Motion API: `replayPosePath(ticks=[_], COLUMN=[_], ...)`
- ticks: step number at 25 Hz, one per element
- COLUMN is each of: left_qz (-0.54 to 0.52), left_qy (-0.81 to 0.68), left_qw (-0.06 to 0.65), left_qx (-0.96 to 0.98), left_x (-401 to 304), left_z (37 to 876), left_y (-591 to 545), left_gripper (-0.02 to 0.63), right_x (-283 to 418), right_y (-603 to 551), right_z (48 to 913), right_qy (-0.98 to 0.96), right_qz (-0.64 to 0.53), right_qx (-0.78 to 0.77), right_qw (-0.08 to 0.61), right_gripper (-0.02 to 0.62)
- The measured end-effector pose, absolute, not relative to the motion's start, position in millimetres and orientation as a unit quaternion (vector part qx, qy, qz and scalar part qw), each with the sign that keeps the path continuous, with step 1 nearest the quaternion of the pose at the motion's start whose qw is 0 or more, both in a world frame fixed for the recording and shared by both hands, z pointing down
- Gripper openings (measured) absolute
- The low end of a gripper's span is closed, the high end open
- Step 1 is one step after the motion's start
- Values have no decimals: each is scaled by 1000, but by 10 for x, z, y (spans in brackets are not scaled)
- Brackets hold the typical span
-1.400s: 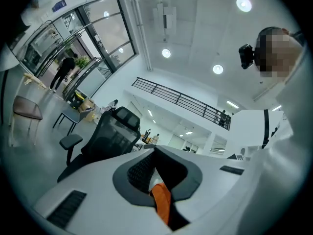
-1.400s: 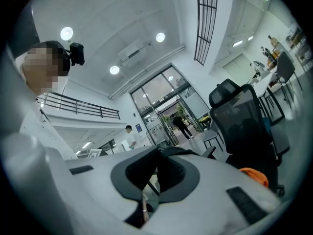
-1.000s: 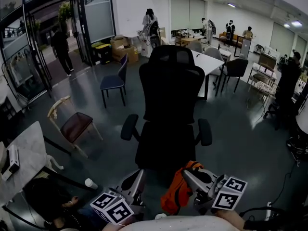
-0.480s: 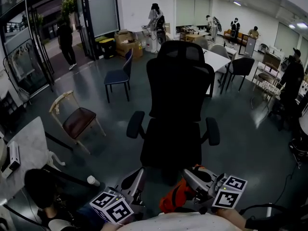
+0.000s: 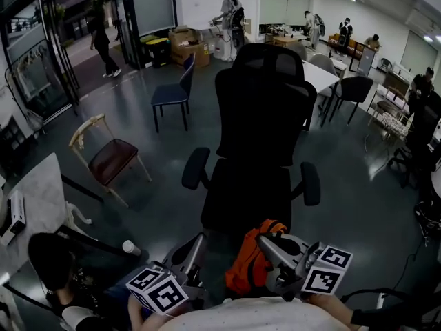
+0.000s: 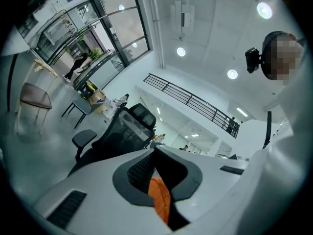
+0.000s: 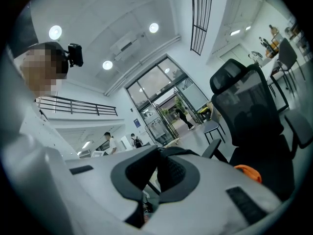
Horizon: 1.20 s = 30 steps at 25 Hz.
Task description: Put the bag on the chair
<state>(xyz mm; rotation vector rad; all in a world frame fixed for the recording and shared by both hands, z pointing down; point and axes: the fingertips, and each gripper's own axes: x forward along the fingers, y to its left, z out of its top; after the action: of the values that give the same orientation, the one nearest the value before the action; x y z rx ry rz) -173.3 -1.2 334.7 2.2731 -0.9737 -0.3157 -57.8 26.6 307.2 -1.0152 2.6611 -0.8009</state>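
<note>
A black office chair point(image 5: 258, 116) faces me, and its seat point(image 5: 244, 198) lies just beyond my two grippers. The orange bag point(image 5: 251, 264) hangs between them, near the seat's front edge. My left gripper point(image 5: 196, 243) is to the left of the bag. In the left gripper view its jaws point(image 6: 155, 151) are shut with orange fabric point(image 6: 159, 199) pinched between them. My right gripper point(image 5: 264, 241) is at the top of the bag. In the right gripper view its jaws point(image 7: 159, 153) are shut with a dark strap across the tips, and the orange bag point(image 7: 247, 172) shows beside them.
A wooden chair with a brown seat point(image 5: 110, 161) and a blue chair point(image 5: 172, 95) stand to the left. At my near left are a white table point(image 5: 34, 198) and a paper cup point(image 5: 131, 248) on the floor. Behind the office chair are a white table point(image 5: 320, 74), cardboard boxes point(image 5: 189, 43) and several people.
The office chair has come closer and sits more central in view. The bag dipped and then rose again between the grippers. Both grippers have stayed shut.
</note>
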Motion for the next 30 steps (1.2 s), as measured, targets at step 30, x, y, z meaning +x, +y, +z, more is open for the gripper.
replayPosePath(ticks=[30], left_qz=[-153], left_qy=[-489], left_qw=[308], left_qx=[801], left_x=[-1886], left_z=[3338], left_y=[-1575], left_gripper=[-3], right_x=[-553], right_y=[-1855], right_z=[2987], right_qy=[929], right_qz=[-269], right_qx=[-243], right_qw=[71], right_gripper=[-2])
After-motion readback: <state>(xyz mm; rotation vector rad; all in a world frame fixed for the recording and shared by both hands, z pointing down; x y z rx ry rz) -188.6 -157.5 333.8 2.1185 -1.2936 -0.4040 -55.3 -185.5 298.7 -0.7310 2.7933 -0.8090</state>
